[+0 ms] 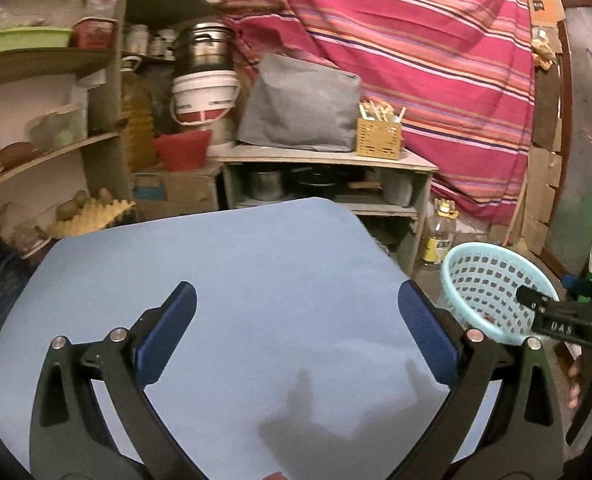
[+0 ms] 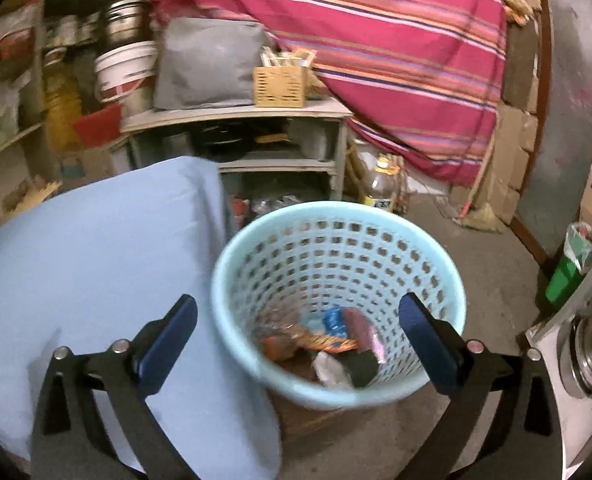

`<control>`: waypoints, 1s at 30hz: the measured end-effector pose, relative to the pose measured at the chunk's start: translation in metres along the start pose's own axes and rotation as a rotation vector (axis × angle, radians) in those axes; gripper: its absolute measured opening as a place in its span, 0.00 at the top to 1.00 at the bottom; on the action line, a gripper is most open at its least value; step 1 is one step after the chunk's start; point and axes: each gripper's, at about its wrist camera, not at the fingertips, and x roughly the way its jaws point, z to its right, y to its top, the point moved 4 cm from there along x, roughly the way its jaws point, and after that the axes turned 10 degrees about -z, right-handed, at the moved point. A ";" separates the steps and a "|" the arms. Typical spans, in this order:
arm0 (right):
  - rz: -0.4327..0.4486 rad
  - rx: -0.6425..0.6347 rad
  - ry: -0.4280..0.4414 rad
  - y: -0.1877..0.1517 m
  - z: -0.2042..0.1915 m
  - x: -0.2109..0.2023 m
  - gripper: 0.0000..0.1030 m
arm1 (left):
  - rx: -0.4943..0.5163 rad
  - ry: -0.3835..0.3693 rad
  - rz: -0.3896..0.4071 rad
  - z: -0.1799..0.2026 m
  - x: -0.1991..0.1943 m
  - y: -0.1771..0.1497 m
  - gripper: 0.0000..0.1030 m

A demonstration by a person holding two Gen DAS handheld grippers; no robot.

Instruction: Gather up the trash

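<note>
Hanging across the back of the room, a large pink-red striped cloth (image 1: 415, 60) fills the upper half of both views. Below it, a pale blue flat surface (image 1: 216, 280) takes up the foreground of the left wrist view and the left side of the right wrist view; the part in view is bare apart from shadows. Behind the surface stands a low wooden shelf unit (image 1: 327, 160) bearing a grey fabric bag (image 1: 299, 104) and, just beside that, a small yellow woven box (image 1: 377, 138) with sticks poking out. To its left a white plastic bucket with a red band (image 1: 204, 98) sits under a steel pot (image 1: 206, 46).

A light blue perforated plastic basket (image 2: 337, 304) stands on the floor just beside the right edge of the surface. In its bottom lies the collected trash (image 2: 335, 340): blurred wrappers in orange, blue and pink, a white crumpled piece and a dark block. What each piece is cannot be told.

The right hand-held gripper (image 2: 297, 340) hangs over the near rim of the basket with its jaws spread wide and nothing between them; its left finger lies over the surface, its right finger over the basket wall.

The left hand-held gripper (image 1: 297, 328) is over the surface, jaws likewise spread wide and empty. At the right edge of its view the tip of the other gripper shows at the basket rim.
</note>
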 end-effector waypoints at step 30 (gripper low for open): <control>0.238 -0.214 0.176 -0.111 -0.160 -0.098 0.04 | -0.137 0.213 0.007 -0.121 -0.078 -0.114 0.05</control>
